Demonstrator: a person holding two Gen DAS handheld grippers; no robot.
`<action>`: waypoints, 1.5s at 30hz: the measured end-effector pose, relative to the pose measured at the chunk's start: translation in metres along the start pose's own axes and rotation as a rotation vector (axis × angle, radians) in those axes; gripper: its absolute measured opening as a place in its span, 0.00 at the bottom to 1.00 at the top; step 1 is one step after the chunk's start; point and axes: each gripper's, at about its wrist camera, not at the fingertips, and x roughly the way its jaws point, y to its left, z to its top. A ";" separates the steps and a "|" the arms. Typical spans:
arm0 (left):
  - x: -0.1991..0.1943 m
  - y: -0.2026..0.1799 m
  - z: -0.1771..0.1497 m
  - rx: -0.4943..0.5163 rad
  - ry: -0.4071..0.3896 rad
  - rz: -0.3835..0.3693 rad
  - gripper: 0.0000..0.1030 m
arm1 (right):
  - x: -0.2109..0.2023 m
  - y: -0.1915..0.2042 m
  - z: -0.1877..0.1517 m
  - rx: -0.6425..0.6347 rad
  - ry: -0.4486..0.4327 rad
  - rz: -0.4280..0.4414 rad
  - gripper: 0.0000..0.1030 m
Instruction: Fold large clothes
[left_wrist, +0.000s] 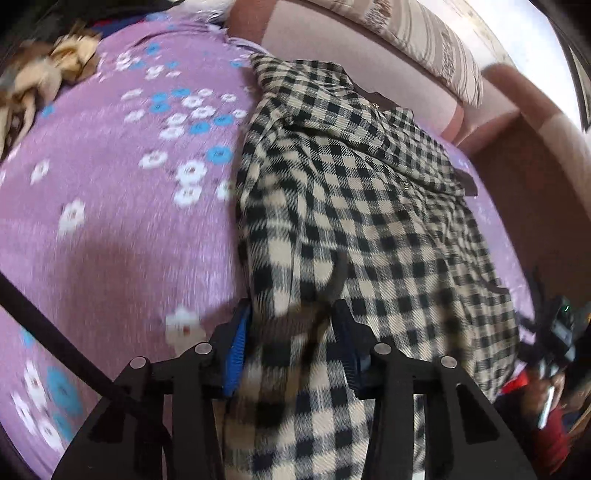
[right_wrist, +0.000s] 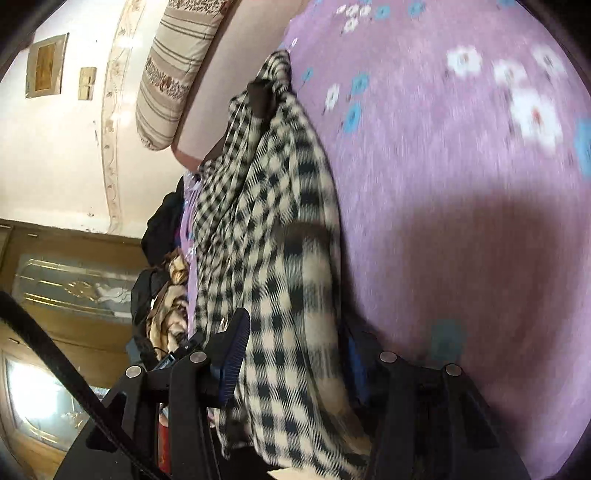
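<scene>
1. The black-and-cream checked woven garment (left_wrist: 354, 206) lies lengthwise on the purple floral bedspread (left_wrist: 110, 221), collar end toward the pink headboard (left_wrist: 332, 48).
2. The left gripper (left_wrist: 291, 339) grasps its near hem.
3. The right gripper (right_wrist: 295, 350) grasps bunched checked fabric.

A purple bedspread (left_wrist: 110, 221) printed with white and blue flowers is seen spread over the bed. A striped pillow (right_wrist: 173, 70) is propped against the pink headboard (left_wrist: 332, 44). Crumpled tan fabric (left_wrist: 44, 77) is heaped at the bed's far edge. A framed picture (right_wrist: 46, 66) is hung on the white wall.
</scene>
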 end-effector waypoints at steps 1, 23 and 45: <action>-0.002 -0.001 -0.004 -0.008 -0.002 -0.002 0.39 | -0.001 0.000 -0.004 -0.003 0.004 0.001 0.51; -0.100 -0.106 -0.140 0.184 -0.055 -0.009 0.53 | -0.076 0.096 -0.159 -0.398 0.021 -0.303 0.53; -0.180 -0.074 -0.037 0.042 -0.394 0.117 0.90 | -0.090 0.207 -0.062 -0.649 -0.308 -0.449 0.72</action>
